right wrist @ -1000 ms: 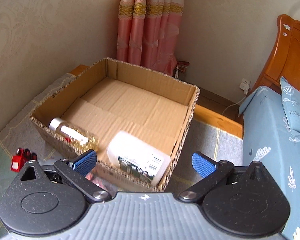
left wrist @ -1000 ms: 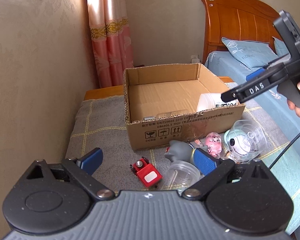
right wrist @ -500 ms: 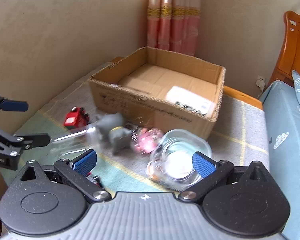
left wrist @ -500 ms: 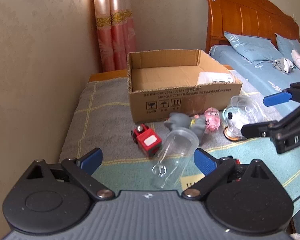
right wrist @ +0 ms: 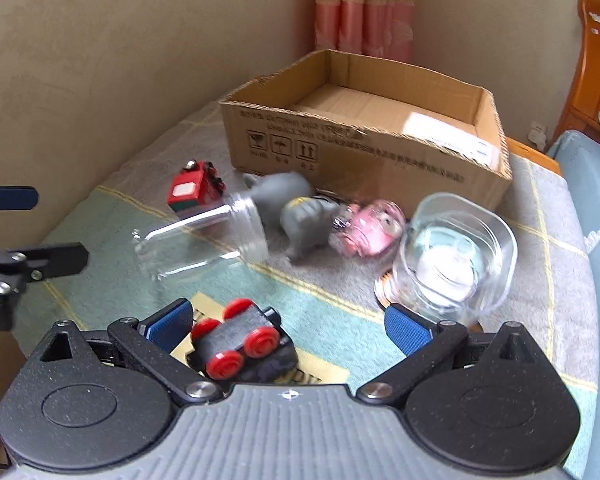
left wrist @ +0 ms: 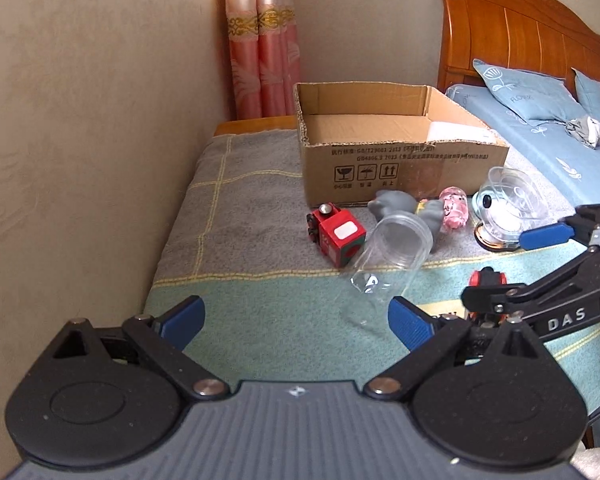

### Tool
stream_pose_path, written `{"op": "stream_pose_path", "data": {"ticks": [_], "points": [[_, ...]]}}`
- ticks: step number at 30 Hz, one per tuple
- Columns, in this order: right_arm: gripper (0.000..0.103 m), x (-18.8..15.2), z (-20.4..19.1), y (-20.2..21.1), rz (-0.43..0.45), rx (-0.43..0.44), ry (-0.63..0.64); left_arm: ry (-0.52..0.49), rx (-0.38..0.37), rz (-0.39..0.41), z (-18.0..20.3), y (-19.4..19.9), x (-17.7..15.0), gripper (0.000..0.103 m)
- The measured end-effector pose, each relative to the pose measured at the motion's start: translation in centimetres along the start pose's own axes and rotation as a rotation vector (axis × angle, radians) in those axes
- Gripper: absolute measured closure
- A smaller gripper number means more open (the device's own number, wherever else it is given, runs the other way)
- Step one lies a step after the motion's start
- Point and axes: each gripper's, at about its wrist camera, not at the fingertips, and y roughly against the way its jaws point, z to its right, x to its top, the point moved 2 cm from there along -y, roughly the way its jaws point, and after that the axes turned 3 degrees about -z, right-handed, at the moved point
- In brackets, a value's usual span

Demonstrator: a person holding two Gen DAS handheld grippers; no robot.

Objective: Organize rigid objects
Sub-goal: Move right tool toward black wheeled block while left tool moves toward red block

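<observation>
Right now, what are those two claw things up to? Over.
Left gripper open, empty. Right gripper open over black car. Box holds a white bottle; jar, red train, other toys outside. Nothing blocking.

Two low wrist views, shared cardboard box [left wrist: 396, 160].

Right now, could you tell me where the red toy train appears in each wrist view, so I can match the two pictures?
Left wrist: the red toy train sits at centre, left of the clear jar.
Right wrist: upper left, behind that jar.
Shared landmark: the cardboard box just behind it.
</observation>
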Motion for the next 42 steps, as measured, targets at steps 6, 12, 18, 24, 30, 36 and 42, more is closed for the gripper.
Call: {"op": "stream_pose_path", "data": {"ticks": [6,12,18,24,30,36,42], "points": [[0.0,-2.3,3.3,2.2,0.014,-0.051,-0.132,-0.012,-0.022,0.007,0.3,-0.1,0.1,0.005],[0.0,-5.0,6.3,2.8,-0.009,-0.066,-0.217,-0.029,-0.053,0.009,1.1,-0.8,0.6,0.005],[0.0,-5.7,5.4,2.3,-0.012,-0.007,-0.171,-0.028,-0.046,0.05,1.3,-2.2,3.1,0.005],[0.0,-5.5,4.2,1.7,-0.033,-0.02,-0.114,-0.023,-0.004,0.053,1.2,-6.0,5.8,0.005],[0.0,-6.2,3.6,1.4,-0.041,-0.089,-0.028,0.022,0.018,0.011,-0.4,-8.5,5.7,0.004],[0.0,-6.0,4.1,1.4,-0.042,-0.083,-0.013,0.06,0.097,-0.017,-2.5,-8.1,4.5,0.004],[0.0,-6.6,4.0,1.7,0.008,-0.085,-0.009,0.074,0.034,-0.031,-2.3,-8.1,3.7,0.004]]}}
